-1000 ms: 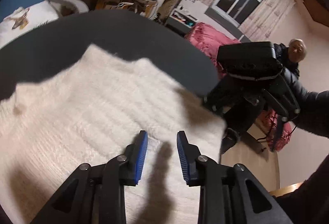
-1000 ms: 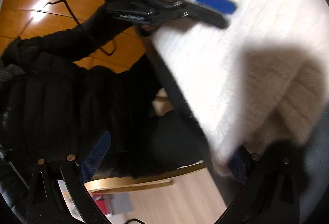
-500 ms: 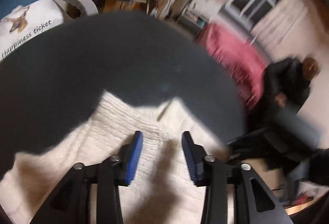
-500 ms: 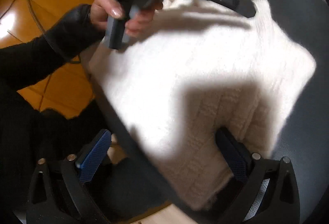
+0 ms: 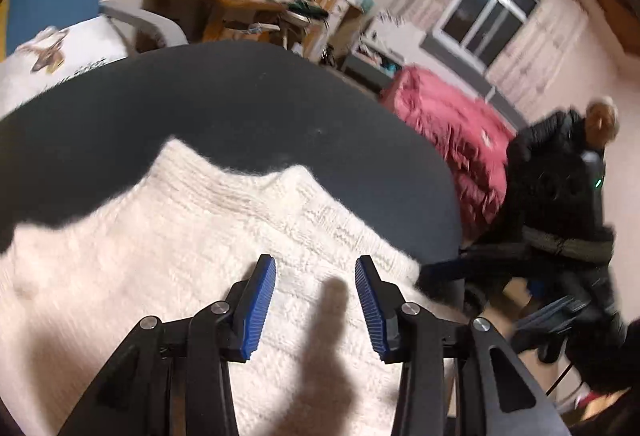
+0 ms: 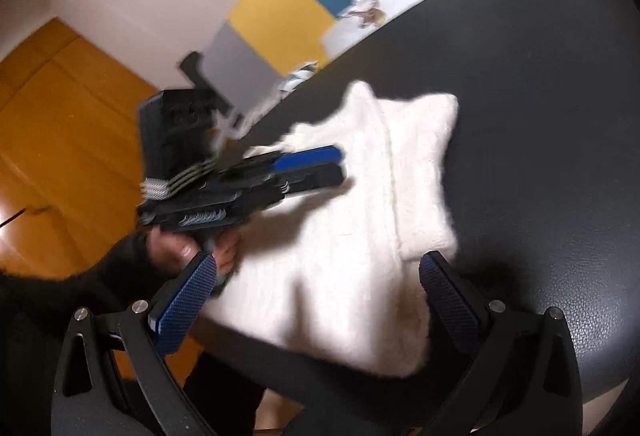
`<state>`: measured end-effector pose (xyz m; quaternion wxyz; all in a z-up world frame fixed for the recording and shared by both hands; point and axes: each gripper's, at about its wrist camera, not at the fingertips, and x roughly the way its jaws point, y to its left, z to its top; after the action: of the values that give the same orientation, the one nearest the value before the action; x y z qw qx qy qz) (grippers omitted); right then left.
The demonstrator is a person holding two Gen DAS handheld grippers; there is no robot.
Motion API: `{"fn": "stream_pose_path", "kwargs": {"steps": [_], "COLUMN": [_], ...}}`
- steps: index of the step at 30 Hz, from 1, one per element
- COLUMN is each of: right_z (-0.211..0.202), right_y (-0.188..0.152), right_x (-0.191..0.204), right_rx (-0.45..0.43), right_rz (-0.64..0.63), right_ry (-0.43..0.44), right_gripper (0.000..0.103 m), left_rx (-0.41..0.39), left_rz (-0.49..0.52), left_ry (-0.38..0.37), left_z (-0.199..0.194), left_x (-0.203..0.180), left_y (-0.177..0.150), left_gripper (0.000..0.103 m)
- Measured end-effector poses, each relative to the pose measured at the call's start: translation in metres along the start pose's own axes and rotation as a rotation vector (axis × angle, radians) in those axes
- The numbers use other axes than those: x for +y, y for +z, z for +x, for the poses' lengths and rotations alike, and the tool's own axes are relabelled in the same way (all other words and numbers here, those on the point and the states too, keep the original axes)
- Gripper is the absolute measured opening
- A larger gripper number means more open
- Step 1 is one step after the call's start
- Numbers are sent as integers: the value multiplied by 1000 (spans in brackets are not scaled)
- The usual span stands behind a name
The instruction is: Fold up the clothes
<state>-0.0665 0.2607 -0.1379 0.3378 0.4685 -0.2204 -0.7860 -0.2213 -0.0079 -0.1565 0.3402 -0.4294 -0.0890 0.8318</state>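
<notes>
Dark and round, the worktop point(image 5: 248, 104) fills most of both my views, with a cluttered wooden desk point(image 5: 240, 8), a window point(image 5: 486, 14) and a red bedspread point(image 5: 452, 132) behind it. On it lies the cream knitted sweater point(image 5: 168, 236), folded into a thick pad near the edge closest to me. My left gripper point(image 5: 316, 300) hovers over the sweater with its blue pads spread; the jaws have just been opening, and nothing sits between them, only the knit below. From the right wrist view I see that same left gripper point(image 6: 320, 168) held in a hand point(image 6: 188, 248) with a black sleeve, its tips above the sweater point(image 6: 360, 220). My right gripper point(image 6: 316, 300) stands wide apart, the pads straddling the sweater's near part without pressing on it.
</notes>
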Motion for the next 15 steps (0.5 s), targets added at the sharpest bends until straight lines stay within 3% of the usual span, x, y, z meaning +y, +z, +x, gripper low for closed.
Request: {"fn": "stream_pose_path", "kwargs": {"steps": [2,10,15], "right_z": [8,27,20], "right_y": [0,5,12], "right_x": [0,12,19], "right_rx": [-1,-79,-270], "right_rz": [16,131,148], "right_ry": [-69,6,41], "right_gripper": [103,103,103], "left_rx": [-14,-8,33], "left_rz": [-20,-53,0], "left_ry": [-9,-32,-82], "left_z": [1,-2,-10], "left_x": [3,9,9], "left_y": [-4,-11,20], "left_gripper": [42,39,41]}}
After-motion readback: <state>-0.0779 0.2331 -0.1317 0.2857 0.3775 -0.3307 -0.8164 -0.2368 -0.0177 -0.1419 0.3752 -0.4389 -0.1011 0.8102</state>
